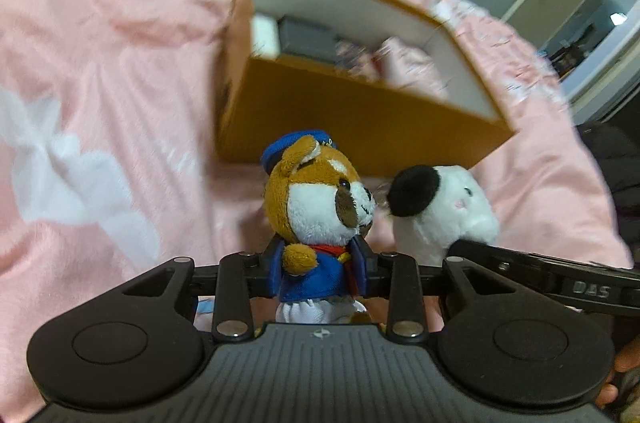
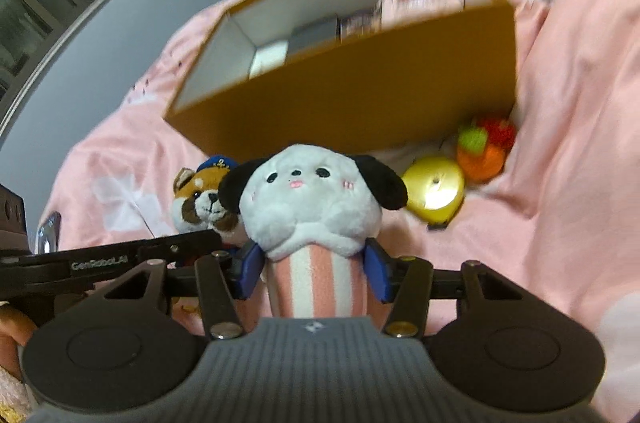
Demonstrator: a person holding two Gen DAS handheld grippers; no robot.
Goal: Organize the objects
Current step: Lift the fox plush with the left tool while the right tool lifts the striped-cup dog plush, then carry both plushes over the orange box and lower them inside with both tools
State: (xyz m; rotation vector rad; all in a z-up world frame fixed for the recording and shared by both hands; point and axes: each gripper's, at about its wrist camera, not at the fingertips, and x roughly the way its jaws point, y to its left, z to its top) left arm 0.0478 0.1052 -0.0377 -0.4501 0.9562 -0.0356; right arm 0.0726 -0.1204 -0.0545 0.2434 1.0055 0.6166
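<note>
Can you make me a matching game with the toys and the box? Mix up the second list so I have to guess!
Things:
1. Brown dog in a blue hat
2. White puppy with black ears
3. Orange box
4. Yellow ball

Where or how:
A. Lying on the pink blanket near the box
B. Held in the left tool
C. Open on top, with things inside
D. Held in the right tool

Pairs: 1-B, 2-D, 3-C, 4-A
</note>
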